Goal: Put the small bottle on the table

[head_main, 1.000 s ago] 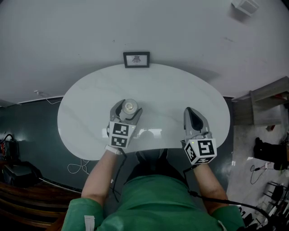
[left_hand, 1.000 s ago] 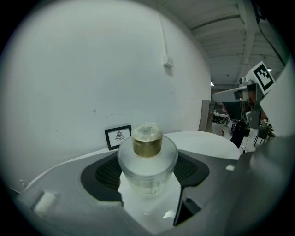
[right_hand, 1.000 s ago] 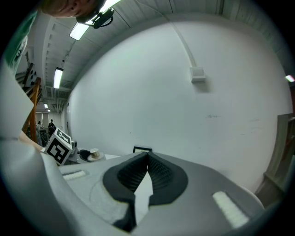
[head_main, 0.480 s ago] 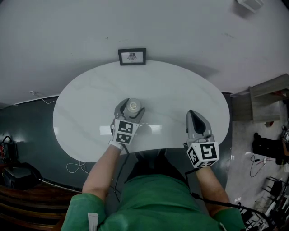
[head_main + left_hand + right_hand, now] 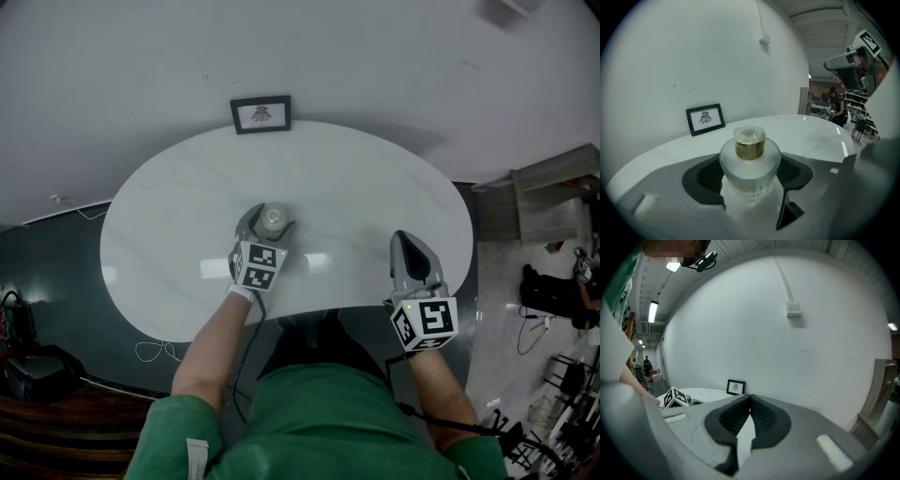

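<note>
The small glass bottle (image 5: 750, 164), upright and gold-collared, is pinched by the left tongs (image 5: 269, 221) over the middle of the white oval table (image 5: 356, 187). The right tongs (image 5: 750, 399) are pressed together, with nothing held, at the table's near right edge. 1 framed picture (image 5: 261, 114) is stood at the far edge.

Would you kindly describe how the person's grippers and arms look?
The left gripper and right gripper are grey, their fingers lined with black ribbed pads. Each carries a white cube with black square markers, and a black cable trails from each. The person wears a green short-sleeved shirt.
</note>
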### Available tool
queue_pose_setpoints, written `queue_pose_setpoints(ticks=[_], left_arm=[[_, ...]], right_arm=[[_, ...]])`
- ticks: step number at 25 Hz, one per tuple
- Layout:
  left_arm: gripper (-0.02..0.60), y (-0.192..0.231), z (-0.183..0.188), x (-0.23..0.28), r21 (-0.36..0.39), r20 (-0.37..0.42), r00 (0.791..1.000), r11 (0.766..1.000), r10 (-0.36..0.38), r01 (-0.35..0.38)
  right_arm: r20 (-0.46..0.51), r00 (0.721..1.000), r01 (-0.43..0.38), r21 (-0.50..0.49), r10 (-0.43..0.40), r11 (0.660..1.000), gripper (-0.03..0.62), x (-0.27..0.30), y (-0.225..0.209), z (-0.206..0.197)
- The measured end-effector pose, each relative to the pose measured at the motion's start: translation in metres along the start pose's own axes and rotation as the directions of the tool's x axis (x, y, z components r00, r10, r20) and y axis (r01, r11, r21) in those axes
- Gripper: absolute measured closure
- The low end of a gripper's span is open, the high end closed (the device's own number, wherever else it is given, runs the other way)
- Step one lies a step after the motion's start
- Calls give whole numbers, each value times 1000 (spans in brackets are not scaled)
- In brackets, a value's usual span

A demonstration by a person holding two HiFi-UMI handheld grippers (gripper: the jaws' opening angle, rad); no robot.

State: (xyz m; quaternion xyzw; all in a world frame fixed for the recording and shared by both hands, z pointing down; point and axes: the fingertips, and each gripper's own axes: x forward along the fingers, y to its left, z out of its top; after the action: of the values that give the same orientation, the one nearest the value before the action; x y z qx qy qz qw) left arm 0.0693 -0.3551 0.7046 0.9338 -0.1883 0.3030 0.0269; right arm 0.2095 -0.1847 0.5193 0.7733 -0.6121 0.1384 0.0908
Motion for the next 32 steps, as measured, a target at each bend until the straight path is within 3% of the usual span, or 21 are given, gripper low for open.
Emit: queue_pose_setpoints(ticks=[12, 18, 26, 32], left_arm=[[238, 2, -14, 11, -10, -11, 1000, 1000, 8, -8], [236, -1, -13, 12, 10, -20, 999, 1000, -27, 27], [218, 2, -3, -7, -31, 43, 999, 999, -14, 16], [219, 9, 17, -50, -53, 109, 994, 999, 13, -7]], right_arm=[[-43, 999, -22, -10, 21, 1000, 592, 8, 7, -10], [-42, 999, -33, -12, 33, 999, 592, 10, 12, -8], [-23, 999, -45, -6, 45, 999, 592, 15, 15, -3], [-8, 999, -45, -6, 45, 999, 592, 18, 8, 2]])
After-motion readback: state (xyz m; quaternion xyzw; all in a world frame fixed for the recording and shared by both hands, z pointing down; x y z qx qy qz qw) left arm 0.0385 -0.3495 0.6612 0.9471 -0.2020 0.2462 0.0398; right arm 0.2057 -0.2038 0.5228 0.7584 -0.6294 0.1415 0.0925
